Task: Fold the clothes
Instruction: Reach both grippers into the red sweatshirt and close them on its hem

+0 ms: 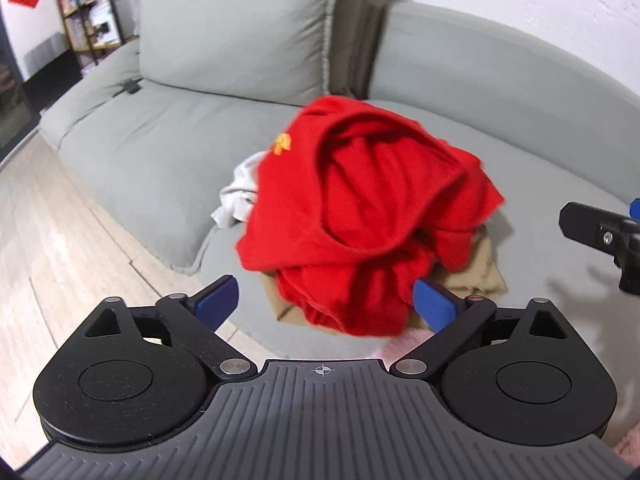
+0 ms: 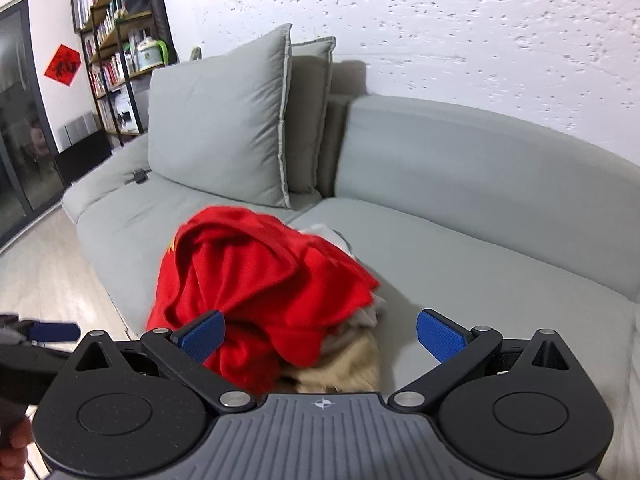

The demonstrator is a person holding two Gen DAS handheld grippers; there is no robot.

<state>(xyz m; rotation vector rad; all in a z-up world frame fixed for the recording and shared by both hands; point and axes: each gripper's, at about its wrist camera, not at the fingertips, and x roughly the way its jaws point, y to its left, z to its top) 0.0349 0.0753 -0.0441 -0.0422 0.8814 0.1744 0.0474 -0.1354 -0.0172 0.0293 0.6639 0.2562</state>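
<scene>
A crumpled red garment (image 1: 360, 208) (image 2: 256, 280) lies heaped on the grey sofa seat (image 1: 152, 152) (image 2: 480, 272). Under it a tan garment (image 1: 484, 276) (image 2: 352, 368) sticks out, and a white one (image 1: 240, 192) (image 2: 332, 232) shows at the far side. My left gripper (image 1: 326, 302) hovers at the pile's near edge, jaws wide open, with the red hem between the blue pads (image 1: 218, 298). My right gripper (image 2: 320, 338) is open too, and red and tan cloth lie between its pads (image 2: 440, 338). Neither pair of pads presses on the cloth.
A big back cushion (image 1: 240, 28) (image 2: 224, 128) leans behind the pile, and the sofa's padded back (image 2: 480, 160) curves to the right. Wooden floor (image 1: 60, 240) lies left of the seat. A bookshelf (image 2: 116, 60) stands far left. A small black object (image 1: 130, 87) rests on the far seat.
</scene>
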